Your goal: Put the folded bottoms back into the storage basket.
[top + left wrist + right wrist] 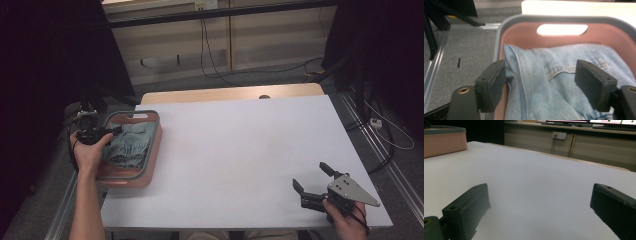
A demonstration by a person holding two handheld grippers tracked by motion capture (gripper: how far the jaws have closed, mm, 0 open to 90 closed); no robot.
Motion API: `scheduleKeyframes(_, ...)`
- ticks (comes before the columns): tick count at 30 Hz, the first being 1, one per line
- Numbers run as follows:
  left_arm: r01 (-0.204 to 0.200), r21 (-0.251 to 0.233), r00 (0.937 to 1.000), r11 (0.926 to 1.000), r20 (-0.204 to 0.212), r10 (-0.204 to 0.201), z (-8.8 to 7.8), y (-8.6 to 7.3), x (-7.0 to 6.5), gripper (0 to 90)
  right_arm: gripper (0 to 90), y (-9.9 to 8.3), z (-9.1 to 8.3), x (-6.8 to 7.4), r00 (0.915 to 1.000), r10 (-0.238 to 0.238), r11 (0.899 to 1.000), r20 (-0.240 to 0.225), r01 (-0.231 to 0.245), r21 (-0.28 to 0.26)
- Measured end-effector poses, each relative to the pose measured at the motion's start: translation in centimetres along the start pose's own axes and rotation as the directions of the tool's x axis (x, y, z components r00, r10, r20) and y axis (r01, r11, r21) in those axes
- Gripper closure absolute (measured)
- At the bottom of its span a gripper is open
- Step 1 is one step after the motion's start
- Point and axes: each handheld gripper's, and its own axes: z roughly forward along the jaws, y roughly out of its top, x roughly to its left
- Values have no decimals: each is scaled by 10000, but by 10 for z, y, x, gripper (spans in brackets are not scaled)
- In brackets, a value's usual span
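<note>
Jeans in the pink basket, left gripper loose over them

Jeans [128, 145] lie bunched inside the pink basket [155, 145], which sits at the left edge of the white worktop [240, 150]. In the left gripper view the denim [544, 82] shows a seam and a stitched hem; the lower folds are cut off by the frame edge, and how the garment is folded cannot be told. The basket's far wall [524, 35] carries a slot handle, glowing bright; its grey rim runs out of frame at right.

Left gripper [116, 131] hangs over the near-left rim of the basket. Its jaws stand apart with denim between them. One pad sits against a fold at the basket's edge; the other is clear of the cloth. No squeeze visible. Its body is partly hidden by the hand [90, 150] in the high view.

Right gripper [313, 180] rests low near the front right corner of the worktop, well apart from the basket, jaws spread wide, bare surface between them. A corner of the basket [444, 141] shows far off in its view, top cropped.
</note>
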Motion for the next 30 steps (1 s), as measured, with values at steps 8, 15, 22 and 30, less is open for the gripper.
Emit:
scheduleKeyframes(8,-212,-838,9996,9963,183,228,-14,7,-3,51,19,0,0,0,10000,0,10000,-4,0,26)
scheduleKeyframes(15,522,-1544,9984,9866,289,-483,-26,4,5,41,14,-1,-1,0,10000,8,10000,-14,-8,-9)
scheduleKeyframes(22,496,-1968,9982,9792,435,-418,-33,-1,3,39,14,-1,0,-1,9999,112,9999,31,-112,-12)
scheduleKeyframes(30,119,-3049,9969,9523,775,123,-47,-3,-4,38,15,-1,0,-2,9999,109,9999,78,-110,48)
